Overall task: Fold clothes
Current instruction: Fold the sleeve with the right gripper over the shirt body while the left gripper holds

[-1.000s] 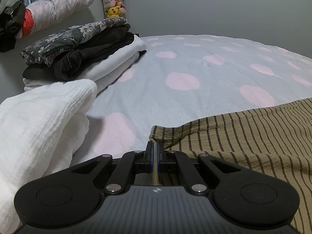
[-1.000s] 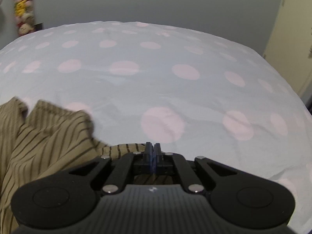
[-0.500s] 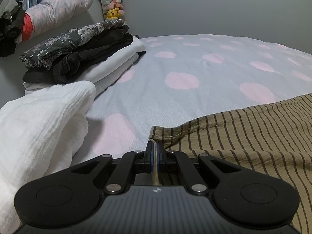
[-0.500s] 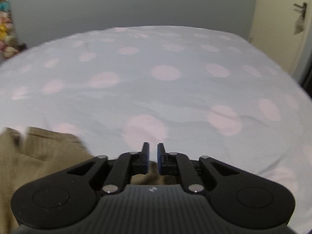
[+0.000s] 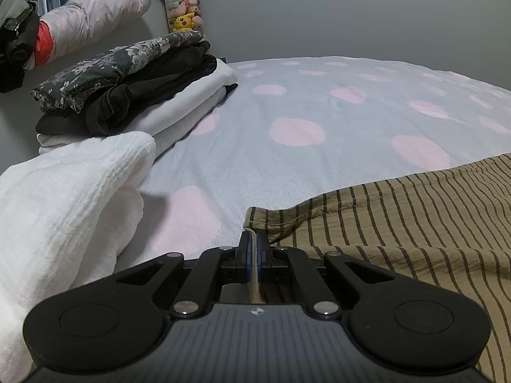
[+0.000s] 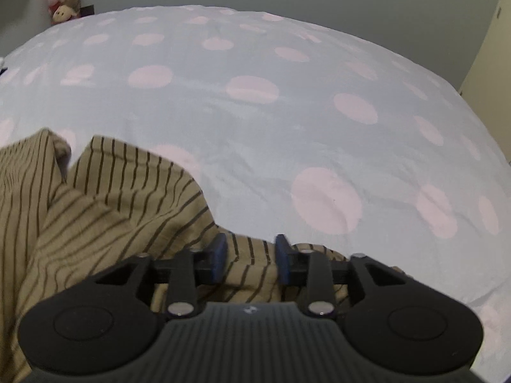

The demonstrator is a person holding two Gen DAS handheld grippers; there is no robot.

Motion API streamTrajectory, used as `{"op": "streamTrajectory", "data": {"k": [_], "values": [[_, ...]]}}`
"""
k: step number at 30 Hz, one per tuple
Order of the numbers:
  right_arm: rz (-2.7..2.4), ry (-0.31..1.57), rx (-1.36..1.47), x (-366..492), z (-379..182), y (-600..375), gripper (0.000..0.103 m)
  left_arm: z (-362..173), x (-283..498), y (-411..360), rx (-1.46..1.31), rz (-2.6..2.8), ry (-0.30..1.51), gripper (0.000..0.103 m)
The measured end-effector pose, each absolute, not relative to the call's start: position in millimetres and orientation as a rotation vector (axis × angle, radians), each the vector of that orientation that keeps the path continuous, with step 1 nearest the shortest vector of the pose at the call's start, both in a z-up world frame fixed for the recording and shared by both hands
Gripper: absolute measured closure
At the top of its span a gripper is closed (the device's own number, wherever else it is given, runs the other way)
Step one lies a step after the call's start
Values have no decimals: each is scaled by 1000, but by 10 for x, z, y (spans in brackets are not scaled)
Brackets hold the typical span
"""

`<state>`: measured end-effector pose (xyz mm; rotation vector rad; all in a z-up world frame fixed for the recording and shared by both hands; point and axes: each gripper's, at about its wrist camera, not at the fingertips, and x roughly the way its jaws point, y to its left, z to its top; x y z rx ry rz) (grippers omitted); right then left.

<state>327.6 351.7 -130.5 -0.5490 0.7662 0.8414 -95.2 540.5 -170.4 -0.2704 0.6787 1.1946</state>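
Note:
A tan garment with dark stripes lies on the bed's pale sheet with pink dots. My left gripper is shut on a corner hem of this garment, a thin edge of cloth pinched between the blue pads. In the right wrist view the same striped garment lies rumpled at the lower left. My right gripper is opening, its jaws spread over a fold of the striped cloth that lies between them, and the pads do not press on it.
A stack of folded clothes, floral on top, black and white below, sits at the left. A white textured cloth lies in front of it. Plush toys hang by the wall. A door stands at the right.
The right gripper went from shut to open, letting go of the striped cloth, and shifted so more of the garment shows at its left. The left gripper kept its grip and place.

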Motion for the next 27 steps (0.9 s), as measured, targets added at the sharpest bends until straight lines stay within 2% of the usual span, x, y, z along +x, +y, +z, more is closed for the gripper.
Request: {"op": "streamTrajectory", "data": {"k": [2,4,5,6,8,13,16,18,20,24,27], "values": [[860,754,-569,3238,-1340,3520,65,-1703,-955,5400,-269,1194,679,101],[879,742,-588,3200,-1374,3523,77,-1705,-952,5400,-266,1195,681,101],[887,735,-597,3183,-1389,3525,90,-1705,-950,5399,-265,1195,682,101],[876,719,-591,3191,-1364,3518,97,-1707,-947,5396,-261,1196,683,101],[854,687,-579,3207,-1314,3506,101,-1710,-939,5389,-253,1196,685,101],[763,651,-508,3365,-1181,3457,100,-1708,-944,5397,-257,1194,683,101],[697,688,-431,3545,-1105,3379,93,-1707,-948,5404,-259,1193,681,101],[683,703,-382,3589,-1045,3289,80,-1704,-948,5405,-260,1194,681,101],[670,714,-329,3594,-974,3138,80,-1688,-954,5404,-264,1195,679,100],[640,737,-226,3472,-867,2697,80,-1626,-990,5402,-279,1210,666,90],[609,772,-164,3283,-863,2324,80,-1554,-1047,5395,-310,1225,653,87]]}}
